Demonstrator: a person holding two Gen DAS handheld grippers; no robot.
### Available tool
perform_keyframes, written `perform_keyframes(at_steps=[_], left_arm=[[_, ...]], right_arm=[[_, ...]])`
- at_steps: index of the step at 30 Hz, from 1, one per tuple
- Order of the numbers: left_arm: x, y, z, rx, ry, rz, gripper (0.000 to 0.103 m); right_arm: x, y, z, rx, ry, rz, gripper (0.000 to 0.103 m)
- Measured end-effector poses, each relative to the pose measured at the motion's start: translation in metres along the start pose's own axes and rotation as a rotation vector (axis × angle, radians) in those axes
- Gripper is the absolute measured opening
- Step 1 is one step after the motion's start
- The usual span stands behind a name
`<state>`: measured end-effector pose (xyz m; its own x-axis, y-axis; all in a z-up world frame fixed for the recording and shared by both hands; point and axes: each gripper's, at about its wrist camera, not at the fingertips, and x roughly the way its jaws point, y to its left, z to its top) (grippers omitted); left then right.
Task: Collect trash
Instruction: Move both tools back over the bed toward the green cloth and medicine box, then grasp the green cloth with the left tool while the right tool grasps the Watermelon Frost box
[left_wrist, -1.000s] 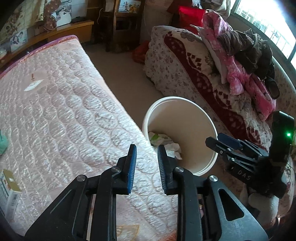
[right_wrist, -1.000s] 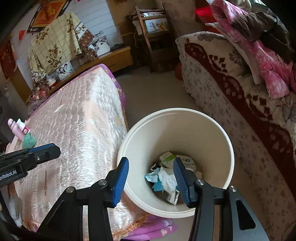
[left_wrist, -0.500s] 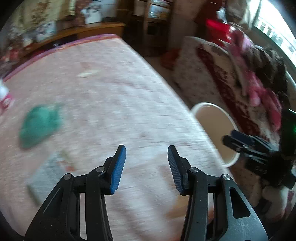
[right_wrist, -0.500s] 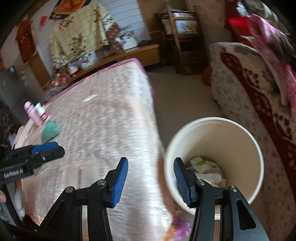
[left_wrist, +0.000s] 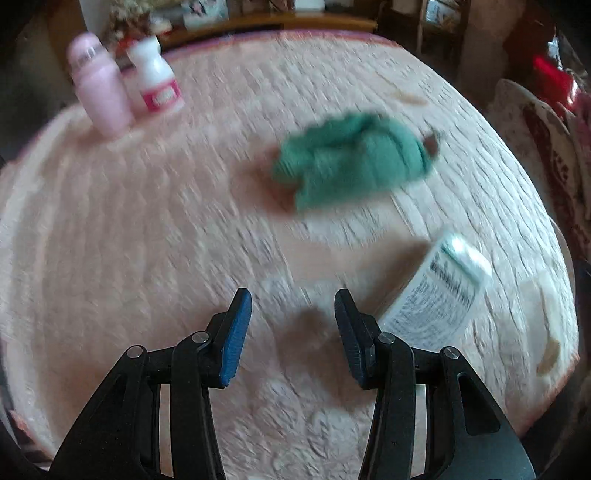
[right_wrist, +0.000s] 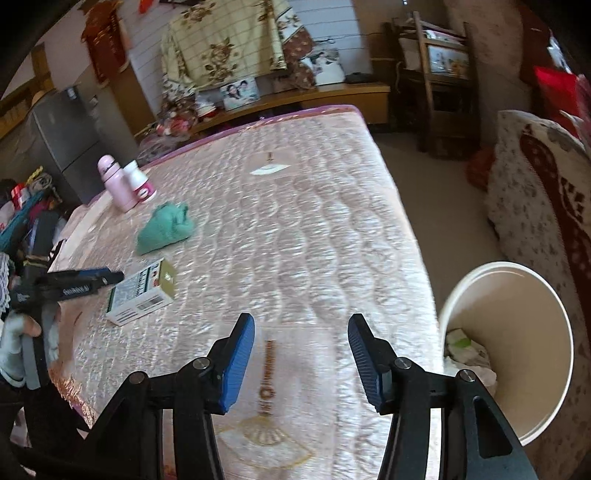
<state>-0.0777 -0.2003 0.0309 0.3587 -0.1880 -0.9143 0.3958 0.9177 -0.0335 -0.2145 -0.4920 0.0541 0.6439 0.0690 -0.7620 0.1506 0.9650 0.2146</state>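
Note:
A white carton box (left_wrist: 439, 295) (right_wrist: 142, 295) lies on the pink quilted bed (right_wrist: 295, 229), with a crumpled green cloth (left_wrist: 351, 158) (right_wrist: 164, 229) beyond it. My left gripper (left_wrist: 291, 328) is open and empty above the bed, just left of the box; it also shows in the right wrist view (right_wrist: 88, 280). My right gripper (right_wrist: 301, 354) is open and empty over the bed's near end. A cream trash bucket (right_wrist: 546, 387) holding crumpled paper (right_wrist: 469, 350) stands on the floor to its right.
A pink bottle (left_wrist: 98, 88) (right_wrist: 116, 182) and a white bottle (left_wrist: 155, 79) (right_wrist: 142, 182) stand at the bed's far left. A flat white scrap (right_wrist: 269, 169) lies far up the bed. A floral sofa (right_wrist: 543, 192) is at right, shelves behind.
Both grippers swung left, from over the bucket to over the bed. The left gripper's jaws opened wider and it now faces the box and green cloth.

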Motion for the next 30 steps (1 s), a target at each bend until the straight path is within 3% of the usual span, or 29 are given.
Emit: perform_keyframes(at_steps=[4, 6, 9, 11, 16, 18, 22, 24, 26, 27, 30], left_arm=[[-0.007, -0.027, -0.017, 0.023, 0.005, -0.132, 0.045], [-0.01, -0.05, -0.021, 0.053, 0.004, -0.194, 0.045], [-0.016, -0.067, -0.019, 0.062, -0.029, -0.232, 0.045], [-0.024, -0.065, -0.017, 0.048, -0.049, -0.244, 0.045], [-0.036, -0.037, -0.011, 0.021, -0.087, -0.183, 0.045], [-0.038, -0.019, -0.008, -0.007, -0.098, -0.163, 0.045], [-0.039, 0.005, 0.005, -0.057, -0.123, -0.177, 0.049], [-0.041, 0.012, 0.014, -0.073, -0.149, -0.197, 0.058], [-0.041, 0.016, 0.024, -0.069, -0.171, -0.217, 0.06], [-0.04, 0.016, 0.031, -0.062, -0.18, -0.218, 0.062], [-0.037, 0.007, 0.051, 0.006, -0.218, -0.226, 0.064]], right_arm=[[0.002, 0.008, -0.001, -0.01, 0.006, 0.002, 0.053], [0.002, 0.01, -0.001, 0.0, 0.009, 0.003, 0.062], [0.004, 0.015, 0.0, 0.013, 0.018, 0.02, 0.063], [0.006, 0.023, 0.0, 0.006, 0.031, 0.035, 0.063], [0.019, 0.055, 0.0, -0.057, 0.061, 0.08, 0.065], [0.031, 0.075, 0.004, -0.107, 0.081, 0.101, 0.073], [0.059, 0.113, 0.012, -0.249, 0.139, 0.098, 0.077], [0.077, 0.127, 0.017, -0.295, 0.175, 0.1, 0.077], [0.093, 0.13, 0.018, -0.302, 0.208, 0.093, 0.075], [0.097, 0.128, 0.017, -0.296, 0.209, 0.084, 0.058], [0.094, 0.116, 0.015, -0.258, 0.173, 0.072, 0.053]])
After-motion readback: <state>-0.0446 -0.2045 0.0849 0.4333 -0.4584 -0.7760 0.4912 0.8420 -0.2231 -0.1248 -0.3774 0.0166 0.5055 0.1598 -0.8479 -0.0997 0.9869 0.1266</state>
